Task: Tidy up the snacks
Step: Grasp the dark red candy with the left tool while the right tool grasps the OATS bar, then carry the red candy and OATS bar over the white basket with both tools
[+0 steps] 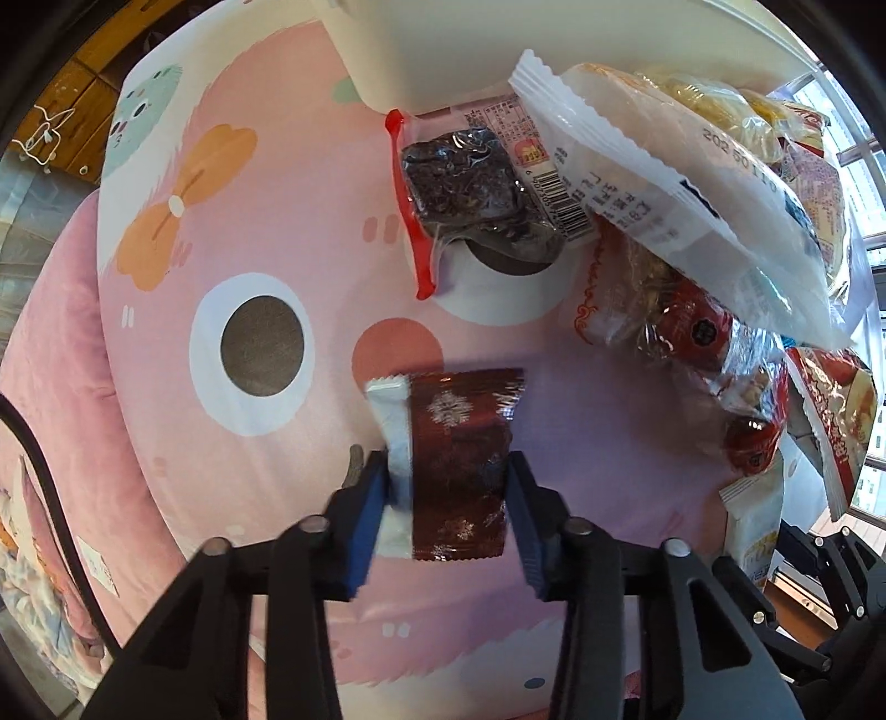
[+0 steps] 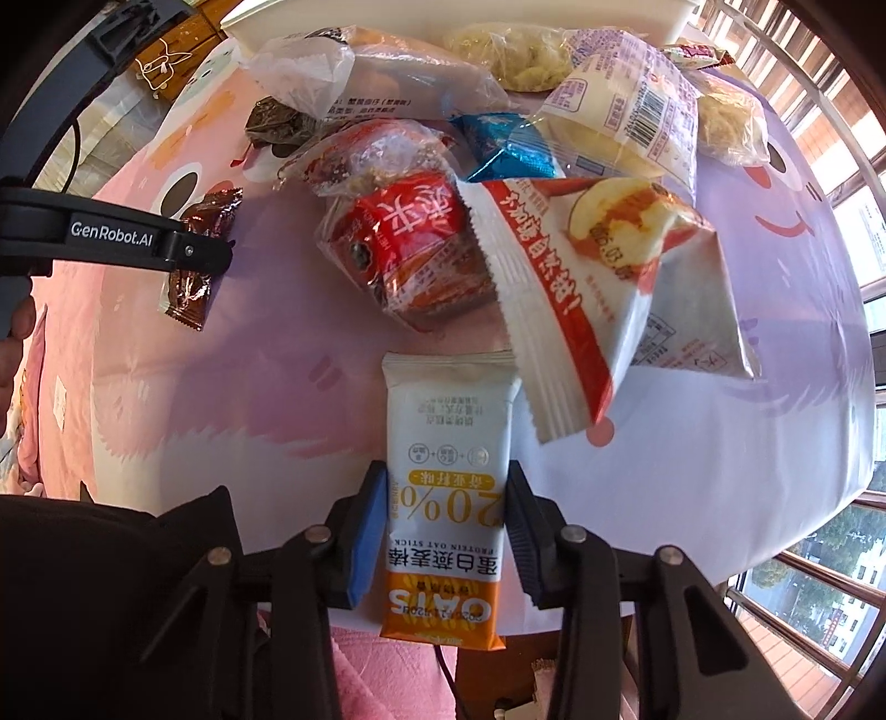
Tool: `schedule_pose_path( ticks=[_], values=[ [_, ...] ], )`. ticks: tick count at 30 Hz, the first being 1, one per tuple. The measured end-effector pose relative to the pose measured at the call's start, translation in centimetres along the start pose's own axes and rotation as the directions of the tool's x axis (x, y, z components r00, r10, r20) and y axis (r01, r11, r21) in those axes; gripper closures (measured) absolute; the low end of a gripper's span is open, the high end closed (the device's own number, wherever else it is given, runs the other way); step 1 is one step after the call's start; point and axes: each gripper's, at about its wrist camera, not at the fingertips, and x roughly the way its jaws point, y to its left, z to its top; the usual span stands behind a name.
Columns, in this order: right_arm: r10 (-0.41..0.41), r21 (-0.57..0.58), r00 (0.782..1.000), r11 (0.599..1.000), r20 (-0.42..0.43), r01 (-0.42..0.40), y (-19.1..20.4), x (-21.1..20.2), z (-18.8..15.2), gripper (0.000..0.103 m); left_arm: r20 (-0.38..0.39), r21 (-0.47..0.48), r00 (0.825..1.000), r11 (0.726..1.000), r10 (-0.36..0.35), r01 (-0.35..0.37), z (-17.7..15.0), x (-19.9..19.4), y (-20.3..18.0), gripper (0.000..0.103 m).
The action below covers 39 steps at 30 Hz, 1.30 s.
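A dark brown snack packet (image 1: pixel 459 443) with a silver edge lies on the pink cartoon tablecloth (image 1: pixel 249 232). My left gripper (image 1: pixel 447 471) points down over it, both blue pads pressed against its sides. The right wrist view shows that same gripper (image 2: pixel 213 252) from the side, clamped across the brown packet (image 2: pixel 191 277). A white and orange oat bar (image 2: pixel 443 498) sits between the pads of my right gripper (image 2: pixel 447 476), which touch its two long edges. A jumbled pile of snack bags (image 2: pixel 526 194) lies just beyond the oat bar.
A white container (image 1: pixel 443 50) stands at the far edge of the table behind the pile of bags (image 1: pixel 664 166). A clear bag of dark dried fruit (image 1: pixel 465 177) lies apart from the pile. Window frames (image 2: pixel 819 111) line the right side.
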Motion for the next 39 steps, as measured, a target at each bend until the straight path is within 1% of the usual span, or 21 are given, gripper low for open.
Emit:
schedule_pose_path(
  ticks=[2,8,11,13,15,19,21,23,26,27,31,35,39],
  values=[
    [0.001,0.005,1.0,1.0,0.005,-0.001,0.3,0.0,-0.4,0.062,0.01,0.002,1.0,1.0,0.007,-0.007,-0.5,-0.1,0.2,0.067],
    [-0.004,0.013,0.999,1.0,0.034,0.004,2.2,-0.9,-1.8,0.062,0.059,0.005,0.998,1.0,-0.013,0.013,-2.1,-1.4,1.1,0.069],
    [-0.008,0.01,0.998,1.0,0.057,0.007,3.0,-1.8,-2.6,0.062,0.082,0.013,0.996,1.0,-0.018,0.017,-3.1,-2.5,1.5,0.069],
    [-0.011,0.005,0.997,1.0,0.074,0.011,3.9,-2.4,-2.9,0.062,0.099,0.015,0.995,1.0,-0.008,0.007,-3.9,-3.2,2.4,0.069],
    [-0.016,-0.001,0.995,1.0,0.094,0.016,5.2,-3.1,-3.0,0.062,0.111,0.015,0.994,1.0,-0.005,0.004,-4.6,-4.2,1.9,0.069],
    [-0.032,-0.019,0.99,0.999,0.135,0.035,7.3,-4.7,-3.0,0.062,0.141,0.016,0.989,0.999,-0.037,0.035,-5.7,-6.3,2.2,0.069],
    [-0.032,-0.025,0.988,0.999,0.152,0.037,8.0,-5.8,-2.7,0.062,0.155,0.021,0.987,0.999,-0.043,0.04,-6.3,-7.2,2.3,0.069],
    [-0.031,-0.031,0.985,0.999,0.167,0.037,8.2,-6.4,-2.5,0.062,0.159,0.023,0.986,0.999,-0.048,0.045,-7.2,-8.1,4.0,0.069],
    [-0.033,-0.045,0.98,0.998,0.194,0.042,7.3,-7.7,-1.6,0.062,0.157,0.012,0.985,0.997,-0.074,0.073,-8.0,-9.7,4.6,0.069],
    [-0.03,-0.049,0.978,0.998,0.206,0.041,6.7,-8.2,-1.4,0.062,0.158,0.01,0.985,0.997,-0.076,0.075,-8.1,-10.0,4.9,0.069],
    [-0.019,-0.062,0.971,0.997,0.238,0.035,6.2,-10.0,-0.3,0.062,0.181,0.002,0.981,0.998,-0.066,0.067,-8.7,-12.1,4.8,0.069],
    [-0.007,-0.094,0.961,0.995,0.277,0.034,6.1,-11.8,1.6,0.062,0.192,-0.034,0.978,0.995,-0.085,0.093,-8.4,-13.9,4.9,0.069],
    [0.031,-0.13,0.951,0.991,0.308,0.01,5.6,-13.5,3.8,0.062,0.221,-0.065,0.972,0.993,-0.08,0.096,-7.6,-15.9,4.7,0.069]
  ],
)
